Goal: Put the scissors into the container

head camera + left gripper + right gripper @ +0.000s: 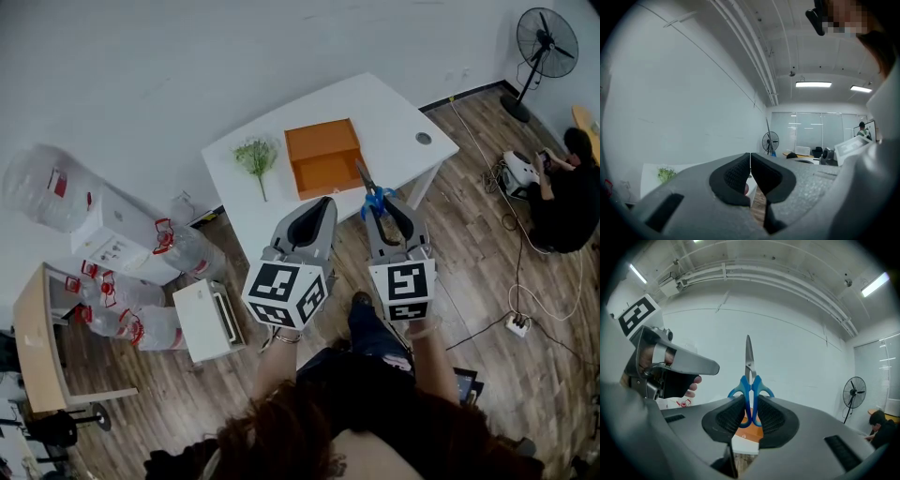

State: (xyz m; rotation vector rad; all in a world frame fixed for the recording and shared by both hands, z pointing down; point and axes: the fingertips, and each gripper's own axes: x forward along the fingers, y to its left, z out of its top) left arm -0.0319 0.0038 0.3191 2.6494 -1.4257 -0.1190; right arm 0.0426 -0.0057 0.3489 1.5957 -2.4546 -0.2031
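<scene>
Scissors (749,380): blue-handled, blades closed and pointing away from me. They are clamped by the handle loops between the black pads of my right gripper (750,416), whose jaws are pressed against both loops. The scissors are off the table and carried in the air, on the near right side of the orange container (323,155). In the head view the blade tip overlaps the container's right edge; how high it rides above that edge I cannot tell.

Container: an open orange box, nothing visible inside it, resting on the white table (403,108).

Left gripper (750,173): jaws brought together, pad against pad, with nothing between them. It is held level beside my right gripper, on the near side of the container and slightly left of its middle. My left hand (689,387) shows at the grip in the right gripper view.

Green sprig (256,157): lies on the table just left of the container, apart from it.

Standing fan (547,42): far to the right of the container, beyond the table's right end, near the wall.

Seated person (565,192): on the wooden floor well to the right of the container.

Water bottles (141,314): clear, with red handles, piled well to the left of the container, next to a small white cabinet (204,321).
</scene>
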